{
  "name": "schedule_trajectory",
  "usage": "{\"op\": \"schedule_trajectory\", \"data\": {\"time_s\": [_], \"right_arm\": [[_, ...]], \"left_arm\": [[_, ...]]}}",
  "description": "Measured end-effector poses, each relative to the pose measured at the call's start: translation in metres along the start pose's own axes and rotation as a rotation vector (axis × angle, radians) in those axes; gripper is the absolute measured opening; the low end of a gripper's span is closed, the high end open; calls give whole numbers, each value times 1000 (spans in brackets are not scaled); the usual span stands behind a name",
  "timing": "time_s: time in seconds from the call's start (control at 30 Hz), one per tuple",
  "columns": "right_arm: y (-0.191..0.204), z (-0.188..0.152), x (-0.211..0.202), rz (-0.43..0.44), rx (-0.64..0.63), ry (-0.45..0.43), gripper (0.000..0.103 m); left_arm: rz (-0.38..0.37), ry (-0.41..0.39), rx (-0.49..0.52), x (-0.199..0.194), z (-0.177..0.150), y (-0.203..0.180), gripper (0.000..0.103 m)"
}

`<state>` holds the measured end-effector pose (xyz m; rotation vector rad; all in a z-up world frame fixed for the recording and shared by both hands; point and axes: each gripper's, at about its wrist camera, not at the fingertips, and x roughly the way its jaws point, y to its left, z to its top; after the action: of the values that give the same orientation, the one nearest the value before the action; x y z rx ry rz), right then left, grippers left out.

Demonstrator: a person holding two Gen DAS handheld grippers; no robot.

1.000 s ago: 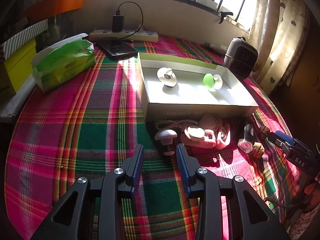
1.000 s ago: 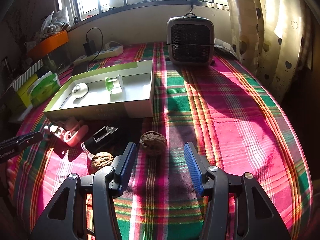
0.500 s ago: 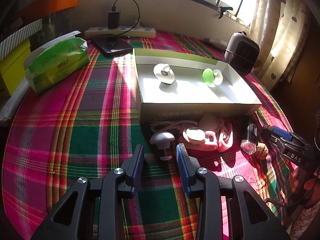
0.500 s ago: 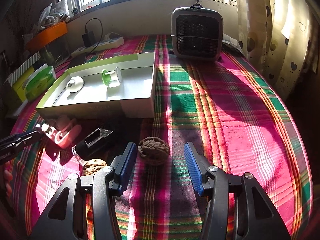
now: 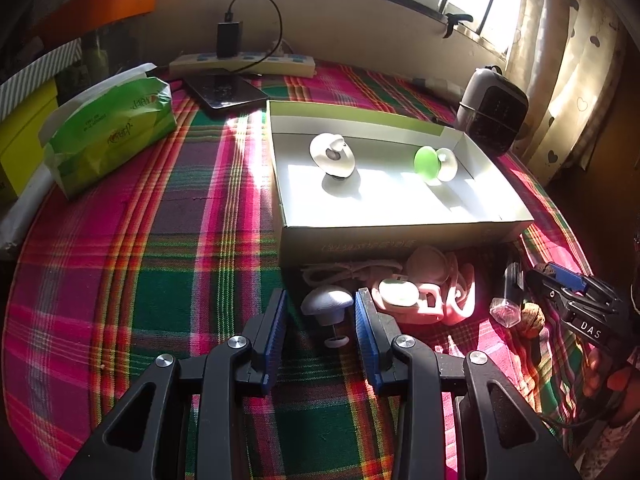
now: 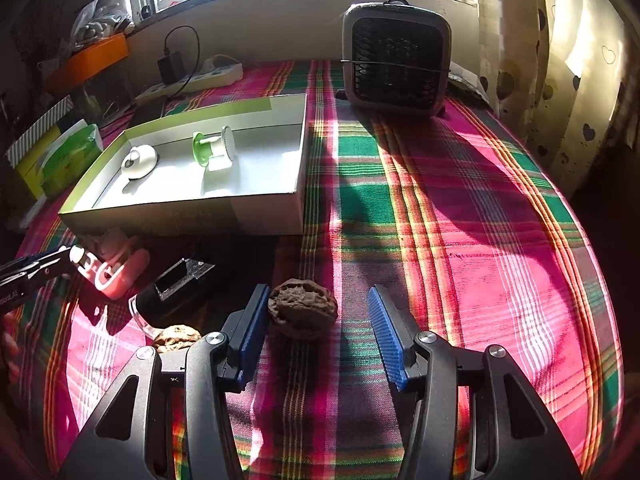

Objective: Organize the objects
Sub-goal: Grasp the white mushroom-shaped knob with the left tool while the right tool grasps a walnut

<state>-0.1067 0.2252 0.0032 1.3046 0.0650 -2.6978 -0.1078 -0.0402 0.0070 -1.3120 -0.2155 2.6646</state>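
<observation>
A plaid-clothed table (image 5: 160, 240) is carrying an open white cardboard box (image 5: 400, 236), which is already holding a white knob and a green-and-white spool. Just in front of the box, a small white mushroom-shaped knob (image 5: 328, 305) is lying between the parted fingers of the left hand-held gripper (image 5: 320, 320), its stem pointing back toward the camera; the pads are not pressing on it. The right hand-held gripper (image 6: 316, 328) is standing apart too, straddling a wrinkled brown walnut (image 6: 303, 312) that is sitting closer to its left finger. Each hand is nearest its own object; closing looks like the next step.
</observation>
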Motion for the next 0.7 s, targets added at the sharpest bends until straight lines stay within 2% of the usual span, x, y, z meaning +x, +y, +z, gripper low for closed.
{"op": "schedule_trajectory", "data": {"time_s": [0.23, 0.37, 0.53, 0.7], "right_arm": [[3, 0, 1, -17, -18, 3, 51], [3, 0, 0, -16, -16, 3, 51], [4, 0, 0, -11, -20, 2, 51], [4, -1, -1, -8, -17, -2, 45]], "left_arm": [[12, -2, 8, 1, 0, -2, 31], [17, -2, 9, 0, 0, -2, 23], [26, -2, 11, 0, -1, -3, 23], [28, -2, 11, 0, 0, -3, 23]]}}
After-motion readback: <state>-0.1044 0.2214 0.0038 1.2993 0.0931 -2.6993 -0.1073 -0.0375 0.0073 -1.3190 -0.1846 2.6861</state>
